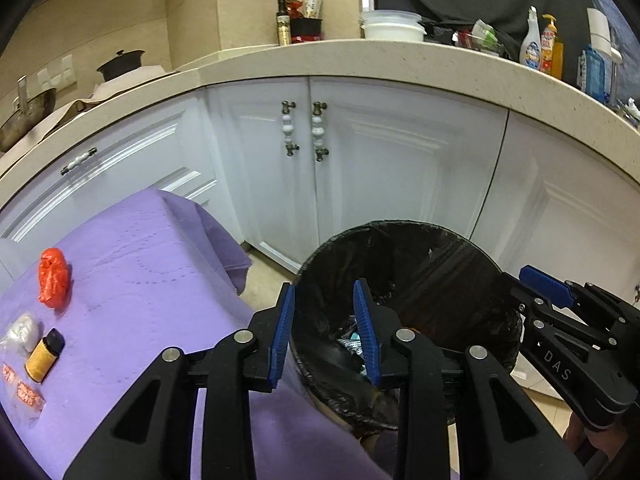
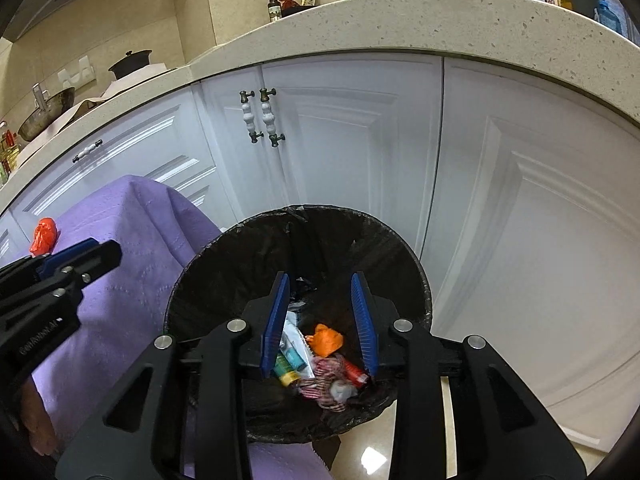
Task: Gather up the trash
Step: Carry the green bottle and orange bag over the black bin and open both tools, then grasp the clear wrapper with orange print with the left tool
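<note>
A bin with a black liner (image 1: pixel 440 264) stands on the floor by the purple-covered table (image 1: pixel 132 264). My left gripper (image 1: pixel 324 286) hangs open above its near left rim, nothing between the blue pads. My right gripper (image 2: pixel 320 276) is open over the bin (image 2: pixel 248 264), also holding nothing. Down in the bin lie an orange scrap (image 2: pixel 328 340), a striped wrapper (image 2: pixel 324 384) and small tubes. On the table rest a red crumpled bag (image 1: pixel 54 278), a small yellow bottle with a black cap (image 1: pixel 44 356), a white plastic wad (image 1: pixel 24 330) and orange sachets (image 1: pixel 20 388).
White cabinet doors (image 1: pixel 380 168) rise right behind the bin under a speckled counter (image 1: pixel 400 60) carrying bottles and tubs. The right gripper (image 1: pixel 548 288) shows at the bin's right rim in the left wrist view. Tiled floor lies beside the bin.
</note>
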Demonstrator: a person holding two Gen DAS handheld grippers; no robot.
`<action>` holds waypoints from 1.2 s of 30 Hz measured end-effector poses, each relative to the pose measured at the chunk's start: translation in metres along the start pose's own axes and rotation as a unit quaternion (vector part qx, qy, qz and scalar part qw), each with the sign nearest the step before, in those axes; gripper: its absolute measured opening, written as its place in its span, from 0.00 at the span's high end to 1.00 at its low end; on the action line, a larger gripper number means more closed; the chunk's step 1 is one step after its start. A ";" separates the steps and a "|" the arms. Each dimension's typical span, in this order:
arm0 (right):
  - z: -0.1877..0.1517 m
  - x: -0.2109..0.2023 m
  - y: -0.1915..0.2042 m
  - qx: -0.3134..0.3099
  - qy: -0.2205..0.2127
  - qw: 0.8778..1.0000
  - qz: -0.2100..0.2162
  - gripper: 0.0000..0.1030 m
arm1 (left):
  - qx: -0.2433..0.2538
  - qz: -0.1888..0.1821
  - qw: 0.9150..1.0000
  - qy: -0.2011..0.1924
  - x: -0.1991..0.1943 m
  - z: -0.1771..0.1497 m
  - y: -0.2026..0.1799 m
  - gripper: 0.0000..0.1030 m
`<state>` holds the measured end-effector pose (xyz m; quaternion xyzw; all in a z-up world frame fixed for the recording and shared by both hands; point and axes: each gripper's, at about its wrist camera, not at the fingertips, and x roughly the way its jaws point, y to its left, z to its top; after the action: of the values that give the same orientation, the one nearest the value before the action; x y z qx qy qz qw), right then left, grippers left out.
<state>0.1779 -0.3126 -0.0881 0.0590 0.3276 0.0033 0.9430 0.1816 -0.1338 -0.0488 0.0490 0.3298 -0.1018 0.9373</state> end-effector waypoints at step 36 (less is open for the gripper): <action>-0.010 -0.030 0.227 -0.142 0.005 0.977 0.159 0.58 | -0.150 0.209 0.966 -0.003 -0.115 -0.091 0.217 0.45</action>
<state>0.1557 -0.0872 -0.0518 -0.0240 0.3147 0.1996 0.9277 0.0873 0.1101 -0.0417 -0.0248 0.3214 0.1466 0.9352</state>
